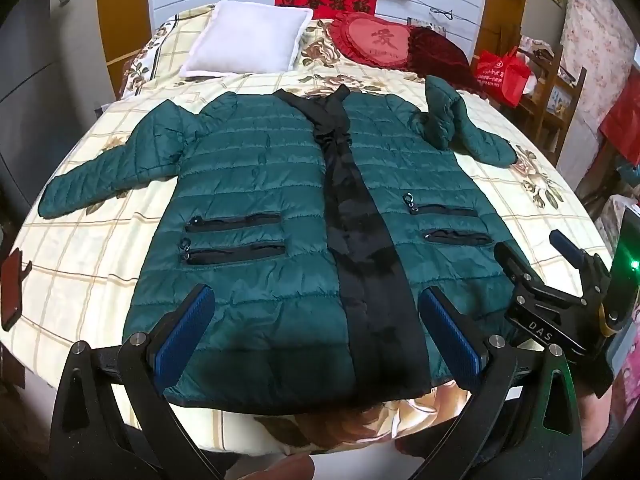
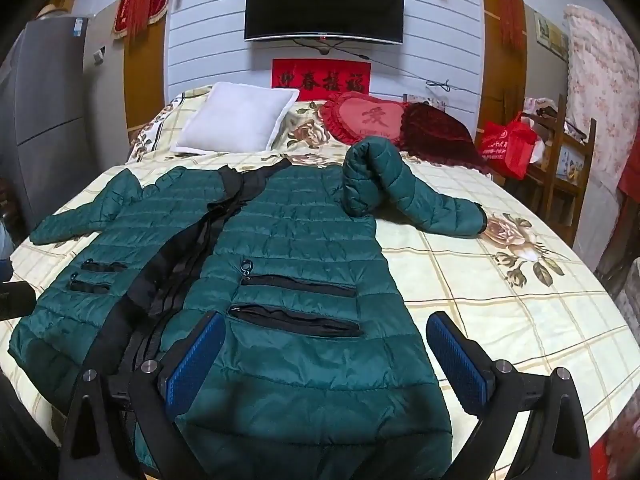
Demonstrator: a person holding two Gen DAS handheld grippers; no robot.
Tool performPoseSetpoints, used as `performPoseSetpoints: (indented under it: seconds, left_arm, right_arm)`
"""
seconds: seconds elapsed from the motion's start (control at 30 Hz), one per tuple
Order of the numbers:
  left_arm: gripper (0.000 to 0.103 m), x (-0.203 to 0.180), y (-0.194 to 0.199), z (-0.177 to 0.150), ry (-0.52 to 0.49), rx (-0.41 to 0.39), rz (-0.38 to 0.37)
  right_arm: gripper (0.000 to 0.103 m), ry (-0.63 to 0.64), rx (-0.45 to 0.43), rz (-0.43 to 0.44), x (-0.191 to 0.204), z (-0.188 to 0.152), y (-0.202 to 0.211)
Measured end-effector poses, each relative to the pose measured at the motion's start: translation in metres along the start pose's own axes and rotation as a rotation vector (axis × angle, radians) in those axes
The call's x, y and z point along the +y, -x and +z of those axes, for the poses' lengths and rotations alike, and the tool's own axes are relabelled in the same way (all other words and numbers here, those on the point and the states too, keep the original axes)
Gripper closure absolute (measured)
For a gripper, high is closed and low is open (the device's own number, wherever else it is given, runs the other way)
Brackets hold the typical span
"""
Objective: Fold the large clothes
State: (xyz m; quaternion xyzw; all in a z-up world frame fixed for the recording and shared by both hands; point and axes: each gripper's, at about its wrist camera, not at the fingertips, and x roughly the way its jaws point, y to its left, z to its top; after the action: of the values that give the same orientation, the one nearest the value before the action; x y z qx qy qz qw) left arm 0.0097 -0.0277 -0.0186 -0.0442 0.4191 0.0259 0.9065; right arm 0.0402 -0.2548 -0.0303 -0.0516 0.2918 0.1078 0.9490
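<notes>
Jacket (image 1: 260, 184), green quilted w/ black front placket, is laid flat, front side up, along the middle of the bed (image 1: 100, 264), hem at the near edge, collar toward the head end. One sleeve is spread out toward the left edge; the other sleeve (image 2: 400, 188) is doubled back near the shoulder, cuff pointing at the right edge. Four zip pockets are counted, two per front panel.

Surroundings: 1 white pillow (image 1: 248, 42), 1 red heart cushion (image 1: 378, 42) and 1 dark red cushion (image 2: 440, 136) are set at the head end, well apart from the jacket. A TV (image 2: 324, 8) is mounted on the wall above. A red bag (image 2: 506, 146) is seen on a wooden rack beside the right edge. Nothing is placed on the jacket.

Left gripper (image 1: 316, 332) is held above the hem, over the placket area, jaws wide, nothing between the pads. Right gripper (image 2: 324, 364) is held over the hem of the right-hand panel, jaws wide, nothing gripped; in the left wrist view it is seen beside the jacket's right hem corner. Contact w/ fabric cannot be confirmed for either unit.
</notes>
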Motion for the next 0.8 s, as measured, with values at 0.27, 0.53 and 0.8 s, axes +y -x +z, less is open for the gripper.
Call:
performPoseSetpoints:
  seconds: [0.27, 0.53, 0.8]
  left_arm:
    - [0.000, 0.0002, 0.0019, -0.0018, -0.003, -0.001, 0.003]
    - [0.000, -0.0001, 0.0031, -0.0029, -0.004, -0.002, 0.003]
    - [0.000, 0.0018, 0.0034, -0.0032, 0.001, 0.003, 0.004]
  right_arm:
    - [0.003, 0.019, -0.003, -0.003, 0.0040, 0.0001, 0.0010]
    - [0.003, 0.016, -0.004, -0.008, 0.0031, -0.0004, 0.0005]
    - [0.003, 0.024, -0.004, -0.005, 0.0039, 0.0000, 0.0013]
